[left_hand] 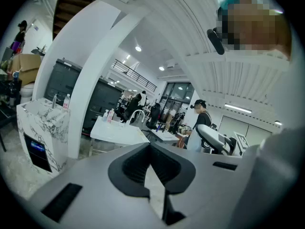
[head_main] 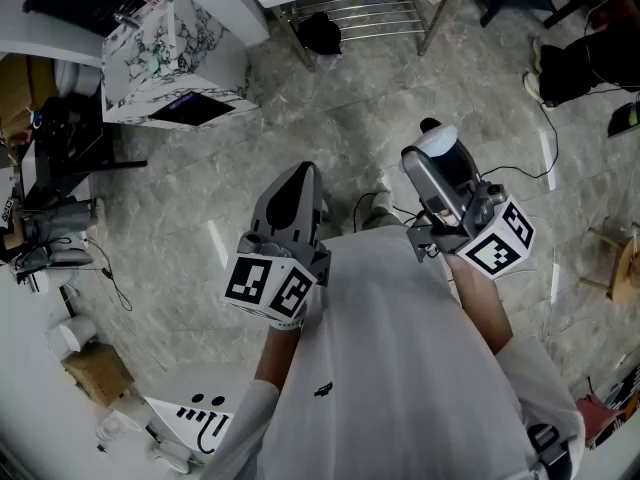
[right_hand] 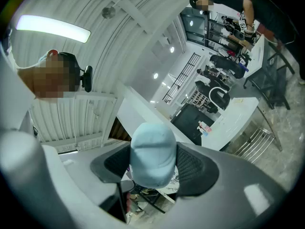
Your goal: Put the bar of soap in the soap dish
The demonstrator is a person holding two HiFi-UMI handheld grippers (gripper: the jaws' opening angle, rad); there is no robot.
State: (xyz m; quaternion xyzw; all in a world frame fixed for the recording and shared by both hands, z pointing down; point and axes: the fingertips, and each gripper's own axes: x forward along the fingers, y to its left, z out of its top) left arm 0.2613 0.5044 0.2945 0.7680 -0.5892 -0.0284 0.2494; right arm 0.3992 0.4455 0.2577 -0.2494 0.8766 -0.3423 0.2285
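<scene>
Grey stone floor (head_main: pixel 300 118) all around, marbled sink unit (head_main: pixel 165 58) far left, not yet reached. Left claw (head_main: pixel 303 173) closed and empty, held near the chest, probably just out of the way. Right claw (right_hand: pixel 153 168) clamped on the pale blue bar of soap (right_hand: pixel 152 147), tipped upward, likely for carrying. No soap dish in sight.

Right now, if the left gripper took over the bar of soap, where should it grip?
Probably the free rounded end of the bar of soap, which sticks out beyond the right gripper, whose pads are shut on its sides. Come from ahead, jaws turned across the right gripper's. The left gripper is shut: open it first.
</scene>
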